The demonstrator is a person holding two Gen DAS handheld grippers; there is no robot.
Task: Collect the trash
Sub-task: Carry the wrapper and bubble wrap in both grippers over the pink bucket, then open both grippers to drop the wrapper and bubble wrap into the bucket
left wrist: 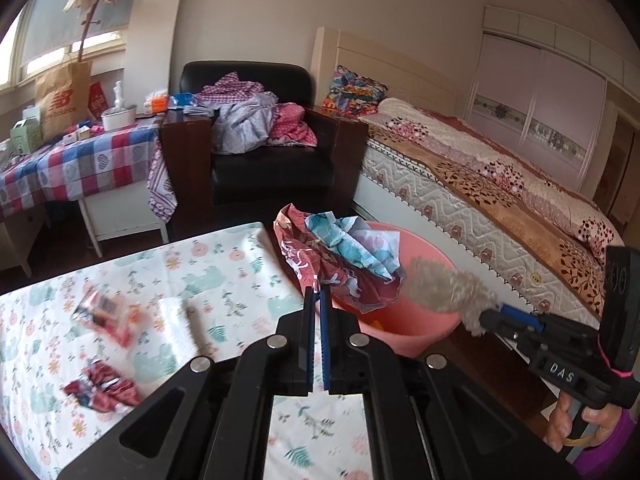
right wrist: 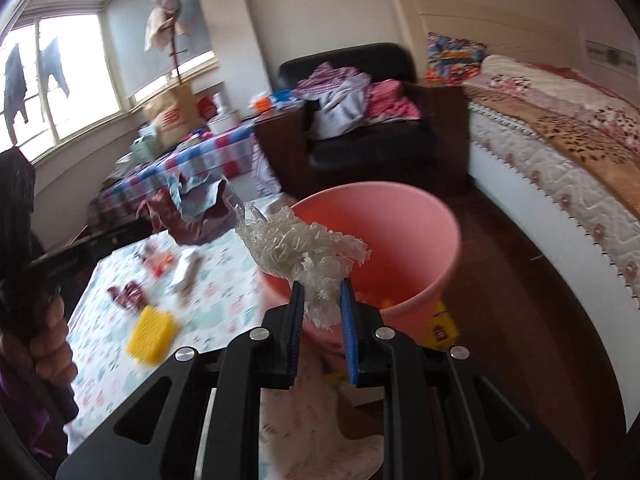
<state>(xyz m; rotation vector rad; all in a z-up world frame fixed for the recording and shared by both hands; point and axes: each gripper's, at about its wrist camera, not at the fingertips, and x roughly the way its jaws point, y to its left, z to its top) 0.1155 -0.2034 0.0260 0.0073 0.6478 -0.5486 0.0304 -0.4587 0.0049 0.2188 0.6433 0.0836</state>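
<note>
**Desk:** What is each hand carrying, and why is it held out past the worktop?

**Photographer:** Both loads hang at the pink bin, which stands on the floor against the worktop's far edge. That placement reads as a drop about to happen, not a pickup. The left gripper has its fingers clenched on a crumpled red-and-blue paper wrapper, hanging over the bin's near rim. The right gripper has its fingers grasping a wad of clear plastic film, also at the rim.

**Desk:** What is inside the bin?

**Photographer:** Little shows. Something yellow sits near the bottom; the two loads block the rest.

**Desk:** And what trash remains?

**Photographer:** On the floral cloth: a small red crumpled wrapper, a red-and-orange packet, a white strip and a yellow ridged block. Motion blur softens them all. A yellow carton lies on the floor beside the bin. I judge the collection is partway through.
</note>
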